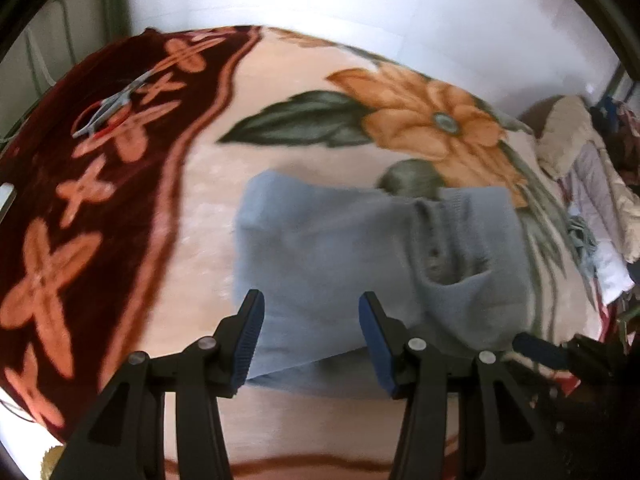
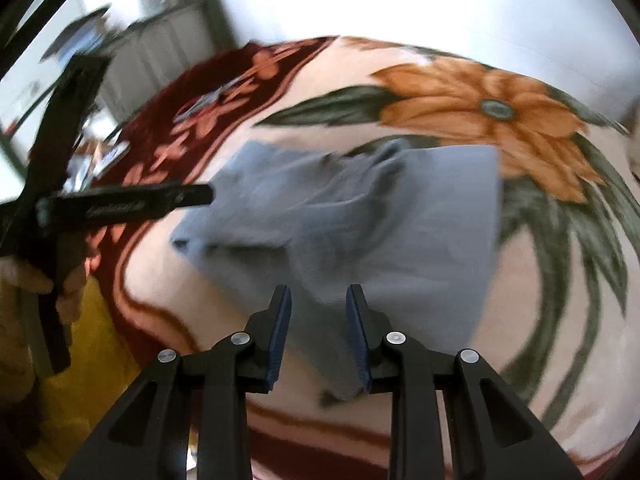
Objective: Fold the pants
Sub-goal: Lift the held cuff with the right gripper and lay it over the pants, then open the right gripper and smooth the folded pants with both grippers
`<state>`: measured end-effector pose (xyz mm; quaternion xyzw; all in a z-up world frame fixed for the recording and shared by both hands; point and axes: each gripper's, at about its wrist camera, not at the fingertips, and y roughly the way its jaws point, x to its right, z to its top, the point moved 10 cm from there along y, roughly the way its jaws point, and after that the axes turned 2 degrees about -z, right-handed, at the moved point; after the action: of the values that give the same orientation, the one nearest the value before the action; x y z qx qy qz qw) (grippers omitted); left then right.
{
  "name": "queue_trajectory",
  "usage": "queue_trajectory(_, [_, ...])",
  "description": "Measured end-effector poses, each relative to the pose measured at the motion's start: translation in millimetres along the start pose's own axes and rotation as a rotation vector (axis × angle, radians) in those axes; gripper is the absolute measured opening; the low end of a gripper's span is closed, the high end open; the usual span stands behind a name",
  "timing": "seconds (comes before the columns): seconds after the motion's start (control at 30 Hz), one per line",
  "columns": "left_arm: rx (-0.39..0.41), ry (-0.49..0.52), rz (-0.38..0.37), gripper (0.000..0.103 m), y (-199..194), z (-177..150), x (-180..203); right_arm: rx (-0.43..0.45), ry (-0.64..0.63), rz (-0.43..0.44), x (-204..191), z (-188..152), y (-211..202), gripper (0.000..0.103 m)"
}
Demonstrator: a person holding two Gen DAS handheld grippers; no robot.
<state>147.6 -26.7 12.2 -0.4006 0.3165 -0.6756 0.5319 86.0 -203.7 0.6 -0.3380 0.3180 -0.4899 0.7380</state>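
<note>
The blue-grey pants (image 1: 360,256) lie folded into a rough rectangle on a flowered blanket (image 1: 200,200). My left gripper (image 1: 311,304) hovers over their near left part with its jaws wide apart and nothing pinched. In the right wrist view the pants (image 2: 380,220) are creased, and a loose corner (image 2: 340,388) runs toward the camera. My right gripper (image 2: 318,296) stands open, the corner lying in the gap between its pads without being pressed. One left finger (image 2: 192,196) reaches in from the left, held by a hand (image 2: 24,276). The picture is blurred.
Scissors (image 1: 108,108) rest on the dark red border of the blanket. A pile of clothes and bedding (image 1: 580,200) lies at the right edge. Yellow cloth (image 2: 92,340) shows at the lower left. A large orange flower (image 2: 492,112) is printed beyond the pants.
</note>
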Motion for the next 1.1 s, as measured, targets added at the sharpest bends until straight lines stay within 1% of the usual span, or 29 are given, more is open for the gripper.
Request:
queue_trajectory(0.1, [0.013,0.032,-0.045,0.054,-3,6,26,-0.002,0.052,-0.045,22,2,2,0.029])
queue_trajectory(0.17, [0.015,0.049,-0.081,0.056,-4,8,42,-0.006,0.082,-0.046,32,2,7,0.029])
queue_trajectory(0.33, [-0.026,0.074,-0.18,0.057,3,4,84,-0.028,0.145,-0.049,47,-6,22,0.029])
queue_trajectory(0.37, [-0.033,0.086,-0.19,0.057,7,3,92,-0.031,0.158,-0.049,50,-9,24,0.029])
queue_trajectory(0.47, [-0.041,0.127,-0.187,0.057,18,1,111,-0.041,0.187,-0.048,57,-16,30,0.029])
queue_trajectory(0.5, [-0.044,0.143,-0.176,0.057,24,0,116,-0.044,0.191,-0.05,59,-18,31,0.029])
queue_trajectory(0.57, [-0.038,0.153,-0.128,0.057,34,1,116,-0.048,0.196,-0.055,63,-22,33,0.029])
queue_trajectory(0.6, [-0.038,0.135,-0.076,0.057,40,1,109,-0.049,0.196,-0.057,64,-23,33,0.029])
queue_trajectory(0.63, [-0.044,0.115,-0.046,0.057,43,1,101,-0.05,0.198,-0.062,66,-24,34,0.029])
queue_trajectory(0.67, [-0.055,0.075,-0.018,0.057,47,0,91,-0.052,0.202,-0.064,69,-26,36,0.029])
queue_trajectory(0.73, [-0.074,0.018,0.007,0.057,53,-4,73,-0.052,0.212,-0.057,71,-29,37,0.029])
queue_trajectory(0.83, [-0.098,-0.005,0.069,0.058,60,-13,48,-0.051,0.223,-0.049,73,-33,42,0.029])
queue_trajectory(0.9, [-0.099,-0.02,0.081,0.057,62,-16,38,-0.048,0.22,-0.052,73,-34,43,0.029])
queue_trajectory(0.97, [-0.104,-0.006,0.098,0.05,61,-18,33,-0.046,0.208,-0.059,72,-35,43,0.029])
queue_trajectory(1.0, [-0.11,0.005,0.105,0.05,60,-19,33,-0.046,0.207,-0.059,72,-35,42,0.029])
queue_trajectory(1.03, [-0.11,0.009,0.106,0.05,56,-20,34,-0.049,0.211,-0.055,71,-34,40,0.029])
queue_trajectory(1.1, [-0.092,0.008,0.078,0.05,45,-18,40,-0.046,0.218,-0.052,72,-32,34,0.029])
